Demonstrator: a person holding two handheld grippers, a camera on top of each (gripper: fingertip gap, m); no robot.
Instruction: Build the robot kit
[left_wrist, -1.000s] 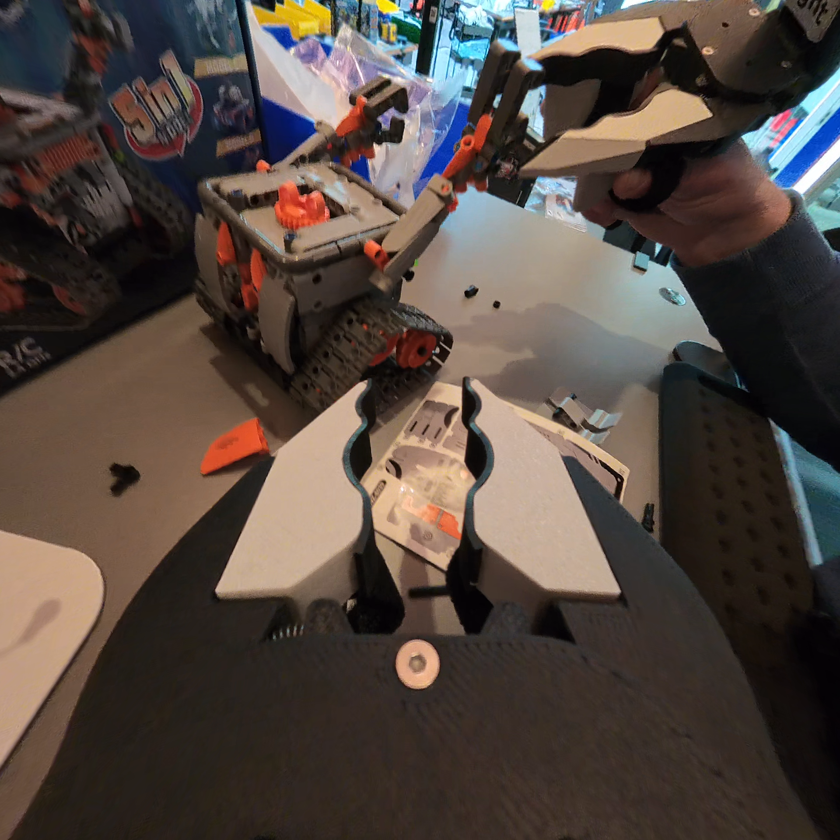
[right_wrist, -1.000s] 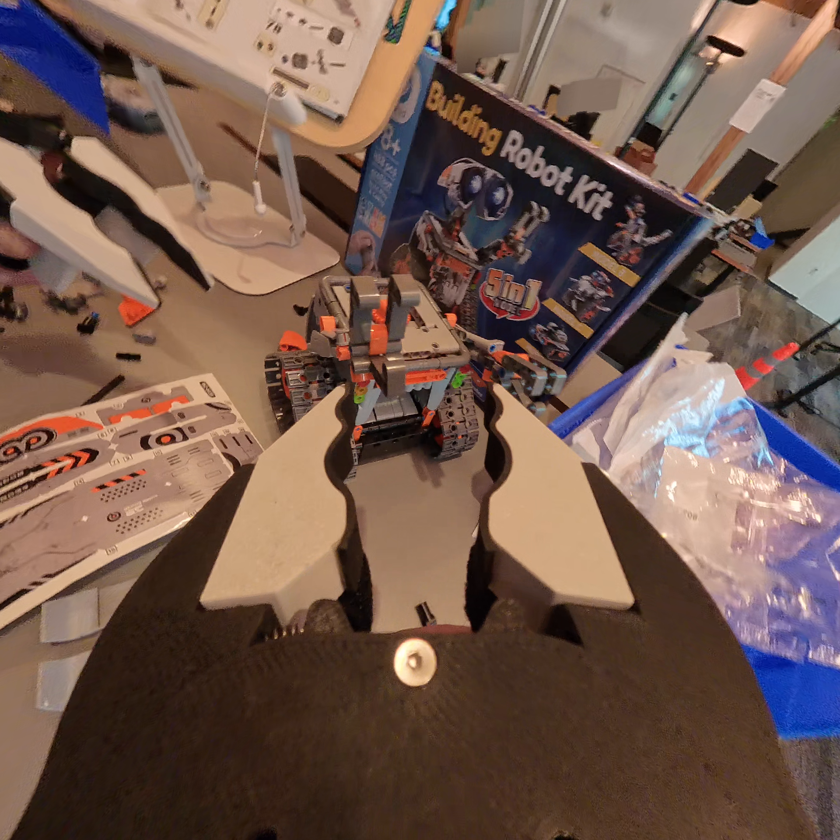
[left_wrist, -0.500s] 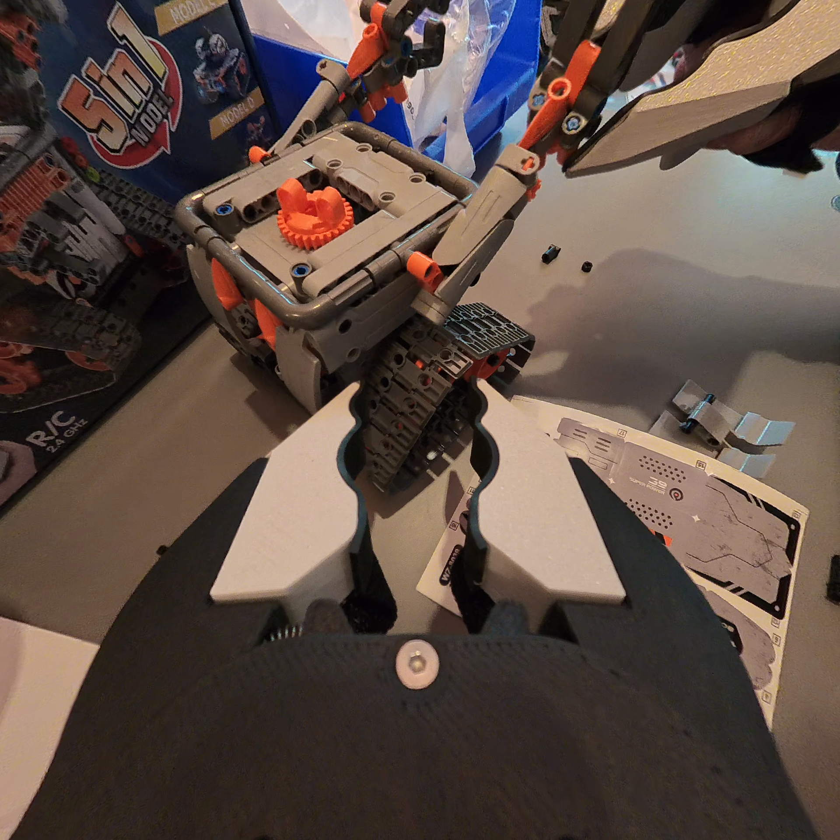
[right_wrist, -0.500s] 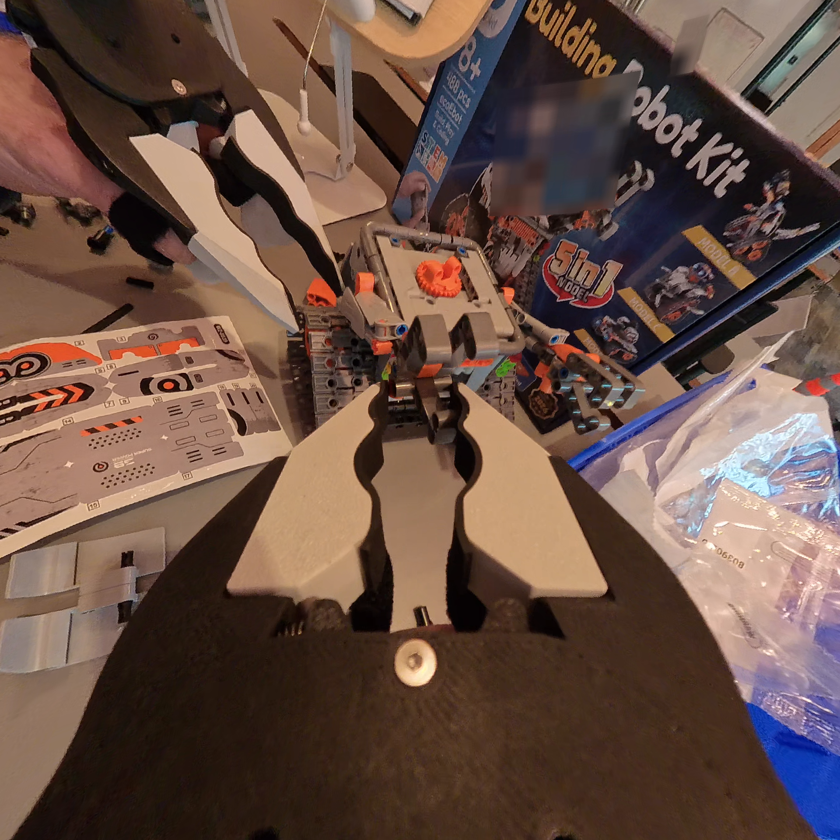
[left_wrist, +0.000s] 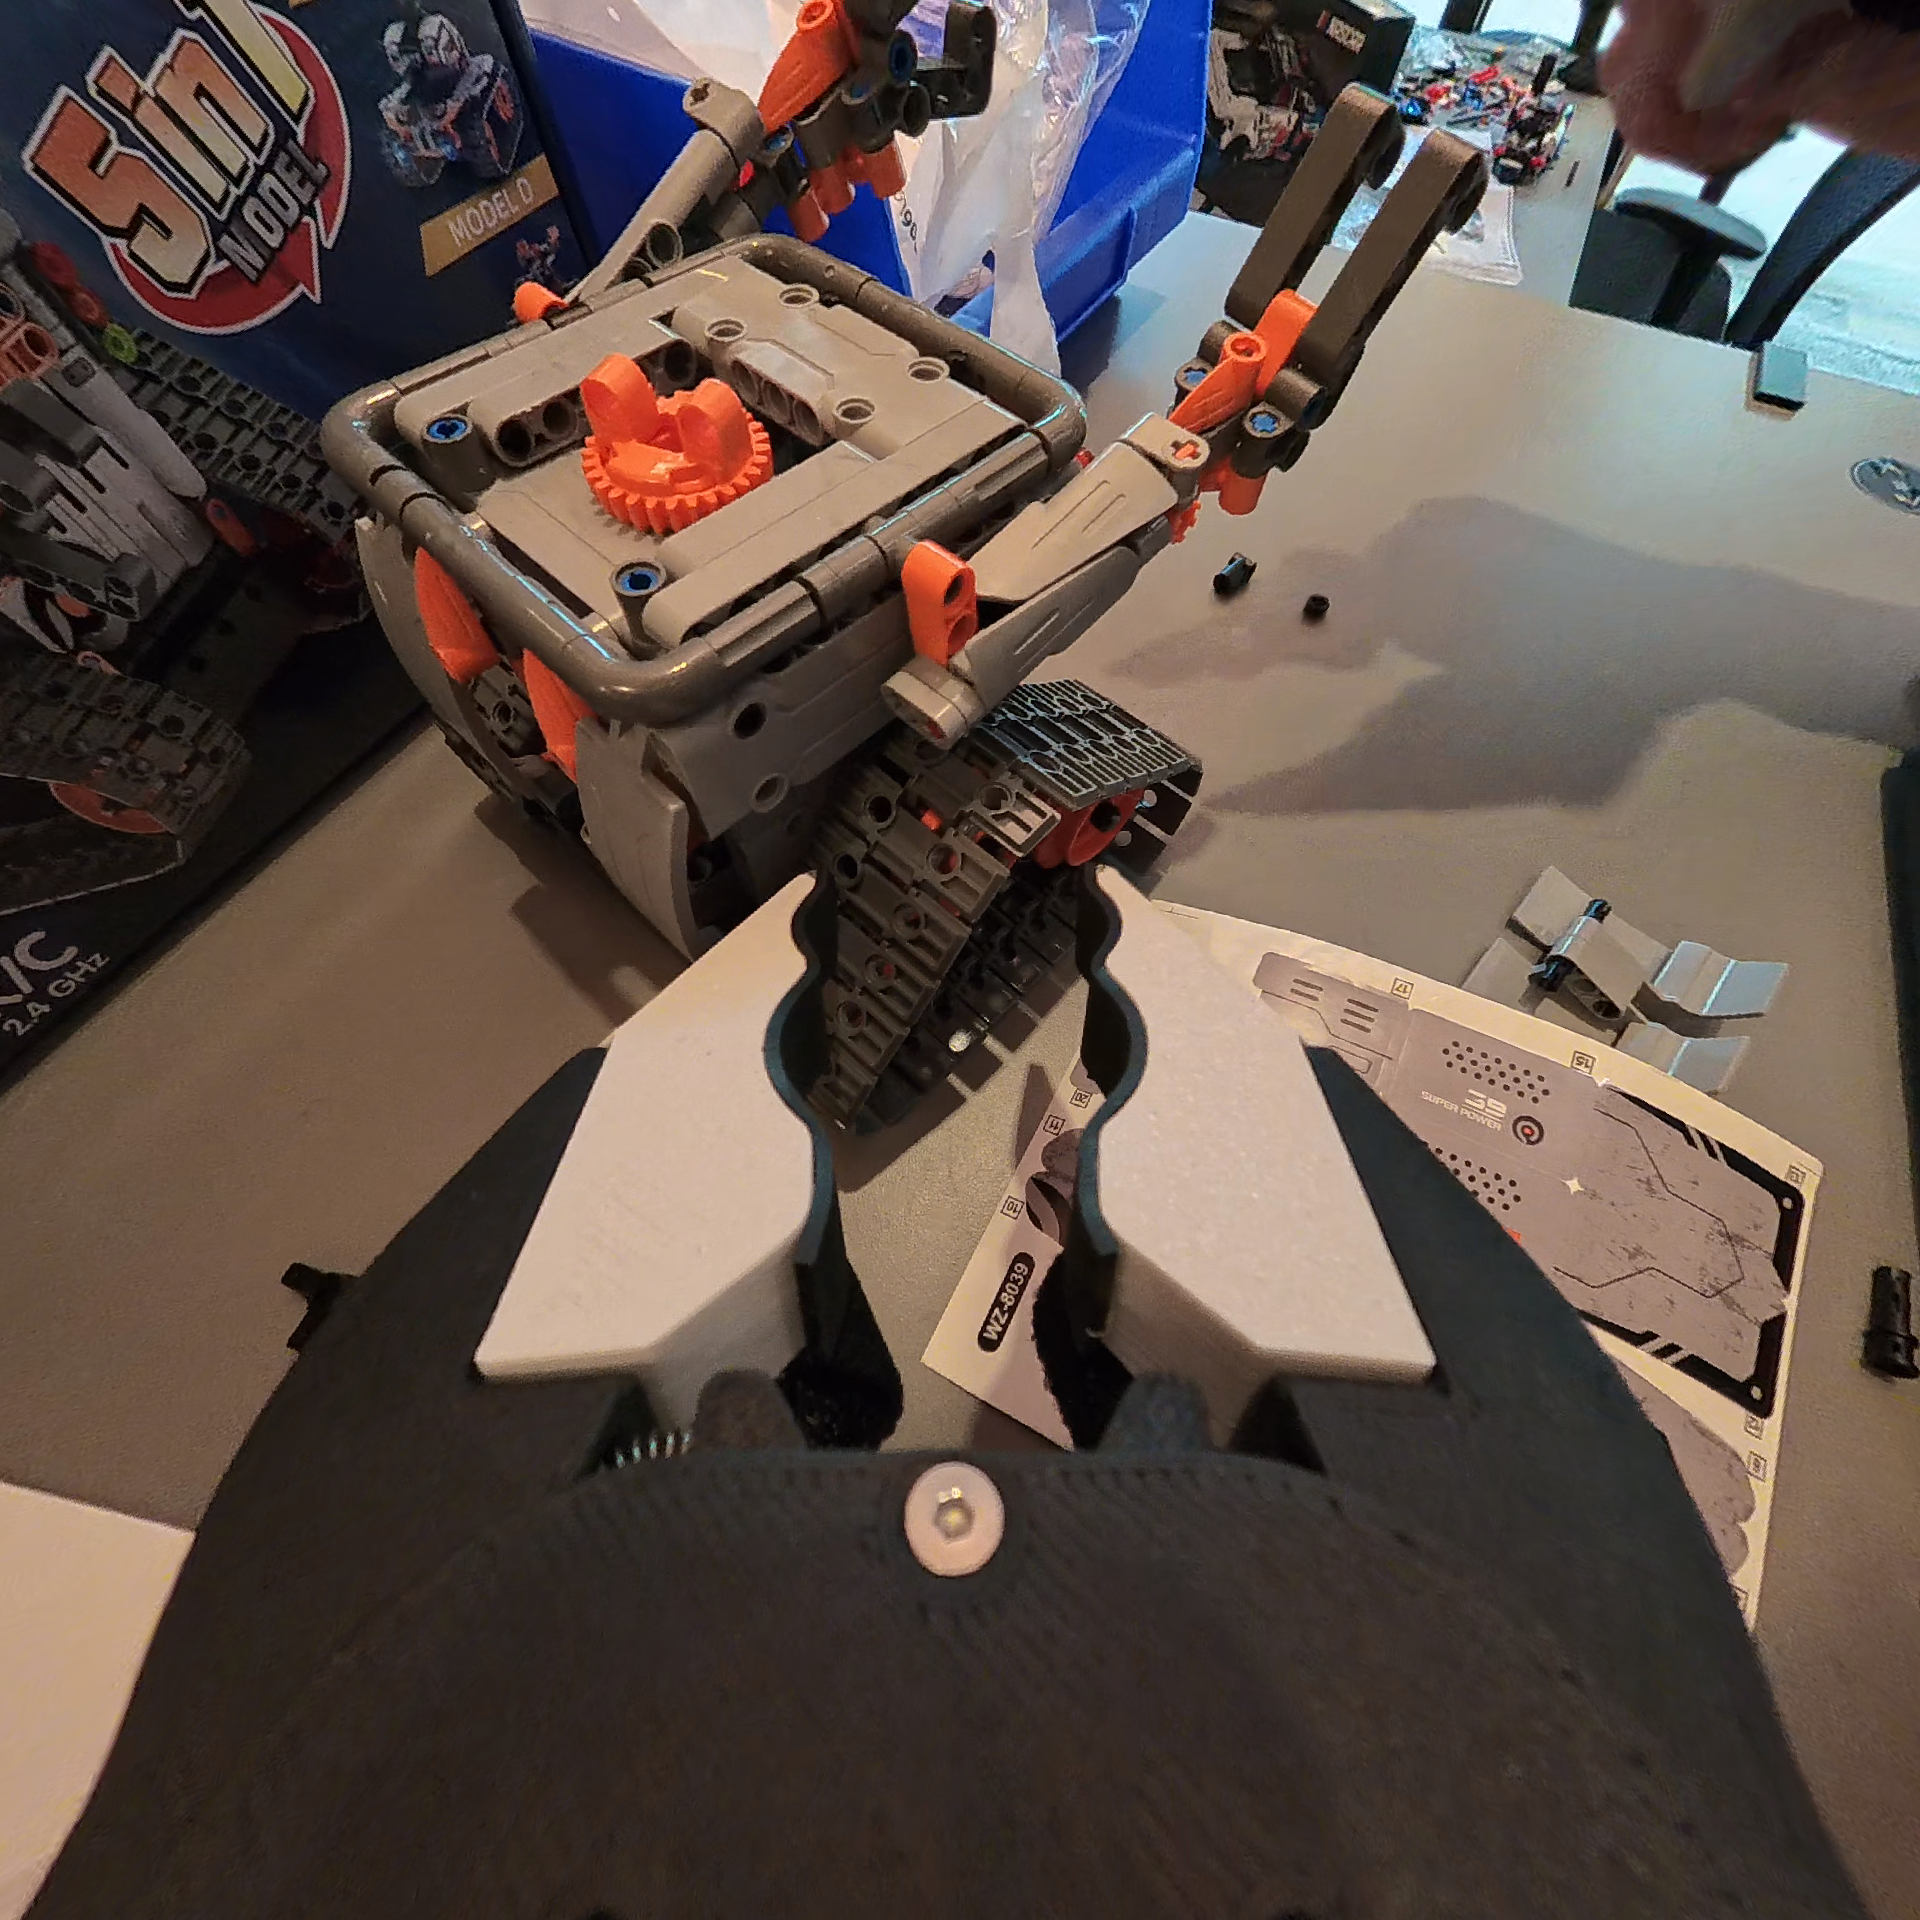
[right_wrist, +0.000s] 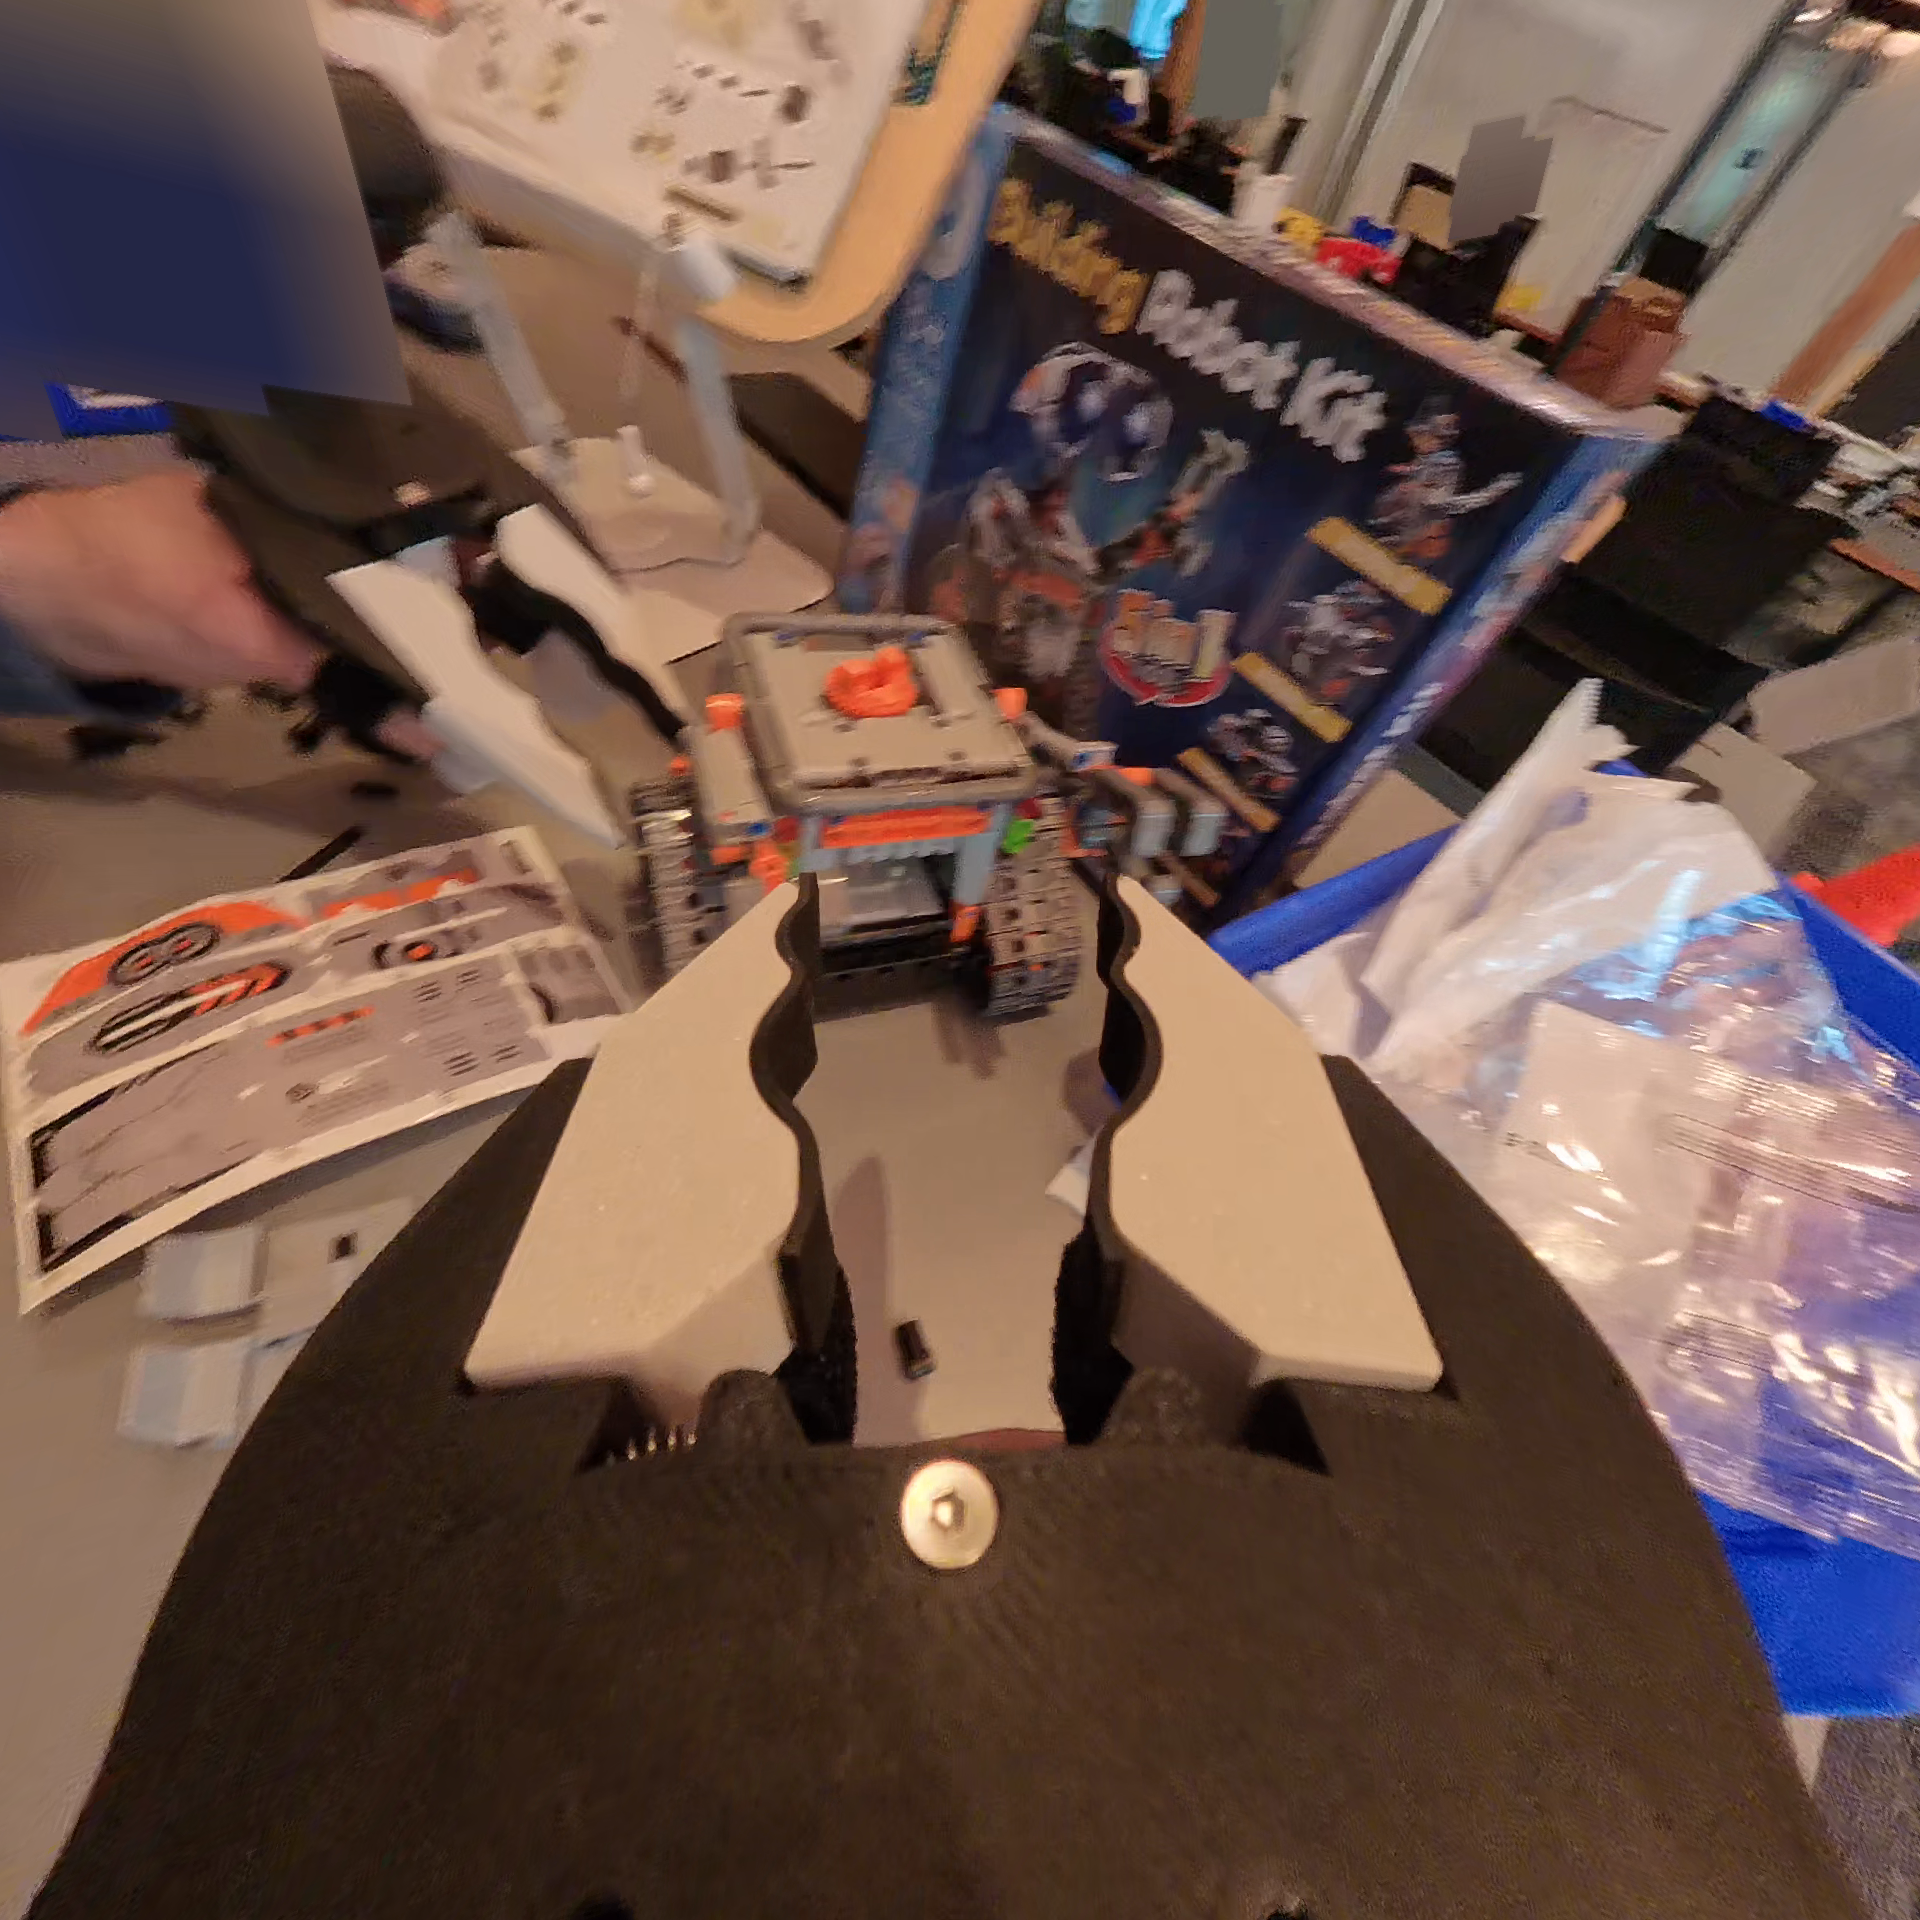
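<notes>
A grey and orange tracked toy robot model (left_wrist: 727, 540) stands on the grey table (left_wrist: 260, 1039), with an orange gear (left_wrist: 665, 457) on top and one arm raised, ending in a dark grey claw (left_wrist: 1340, 208). My left gripper (left_wrist: 951, 904) is open, its fingertips on either side of the model's near track (left_wrist: 935, 935). My right gripper (right_wrist: 956, 904) is open and empty, a short way back from the model (right_wrist: 862, 748). The left gripper also shows in the right wrist view (right_wrist: 499, 707), held by a hand beside the model. That view is blurred.
A dark blue kit box (right_wrist: 1195, 582) stands behind the model. A blue bin with clear plastic bags (right_wrist: 1558, 1039) is on the right. A sticker sheet (left_wrist: 1558, 1174), grey panels (left_wrist: 1631, 987) and small black pins (left_wrist: 1236, 571) lie on the table. A white stand (right_wrist: 675, 561) is behind. My left gripper is the nearer one to the orange gear (left_wrist: 665, 457): about 7 cm, against 15 cm. It is also in sight in the right wrist view (right_wrist: 860, 676).
My left gripper moved forward until its fingers straddle the track. My right gripper opened, let go of the model's arm claw and drew back. The arm stays raised.
</notes>
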